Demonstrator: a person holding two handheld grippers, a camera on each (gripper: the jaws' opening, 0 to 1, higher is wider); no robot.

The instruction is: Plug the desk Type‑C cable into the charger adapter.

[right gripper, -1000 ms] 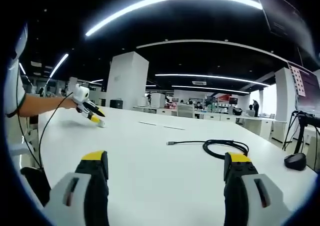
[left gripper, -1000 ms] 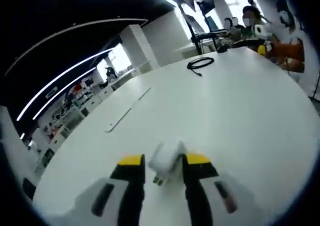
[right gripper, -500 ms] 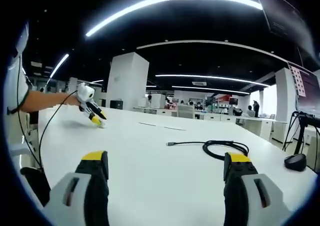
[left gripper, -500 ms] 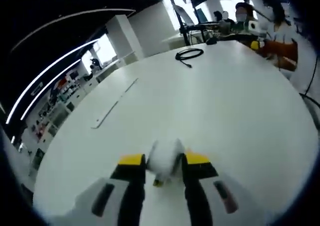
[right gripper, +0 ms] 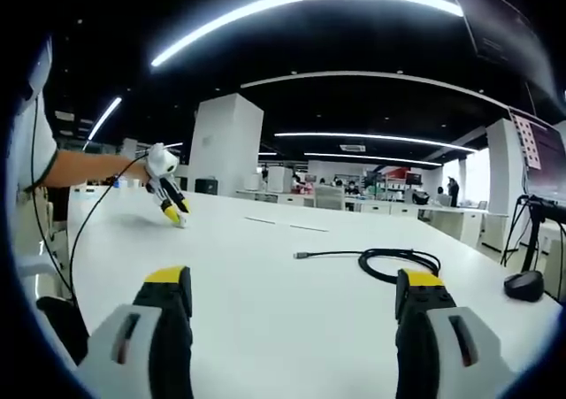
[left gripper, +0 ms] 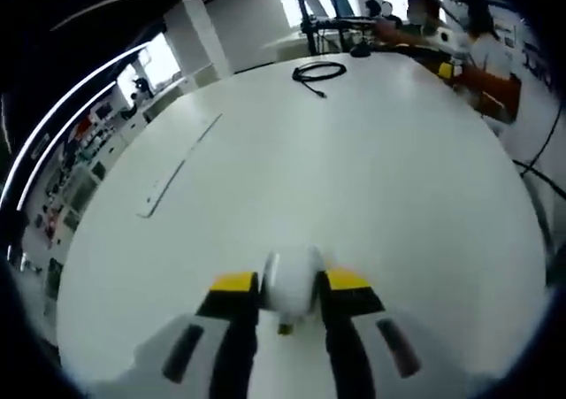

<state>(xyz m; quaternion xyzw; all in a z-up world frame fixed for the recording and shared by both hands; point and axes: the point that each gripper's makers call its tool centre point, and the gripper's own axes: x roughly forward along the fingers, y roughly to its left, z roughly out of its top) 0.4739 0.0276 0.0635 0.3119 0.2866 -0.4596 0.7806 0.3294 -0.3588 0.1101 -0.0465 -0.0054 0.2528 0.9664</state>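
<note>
left tongs (left gripper: 289, 286) closed on one white charger (left gripper: 291, 279), a small metal prong poking out beneath it. compared with a second ago, tipped steeper toward the white surface (left gripper: 371, 178), more of the top now spread out ahead and the charger sitting squarer between the yellow tips; seen from the right gripper view, the left tongs (right gripper: 174, 214) now angled nose-down at the far left end, tip touching or just above the surface, hard to tell which. likely means the charger is gripped and about to be lifted or carried over, not yet brought near the cable.

right tongs (right gripper: 296, 297) wide open, holding nothing, unmoved over that second, aimed at one black cable (right gripper: 389, 260) lying coiled on the surface with its plug end stretched out to the left. same cable (left gripper: 318, 70) far off across the surface in the left gripper view, well apart from the charger.

count: one charger, one cable, two tongs. plugging not yet begun.
</note>
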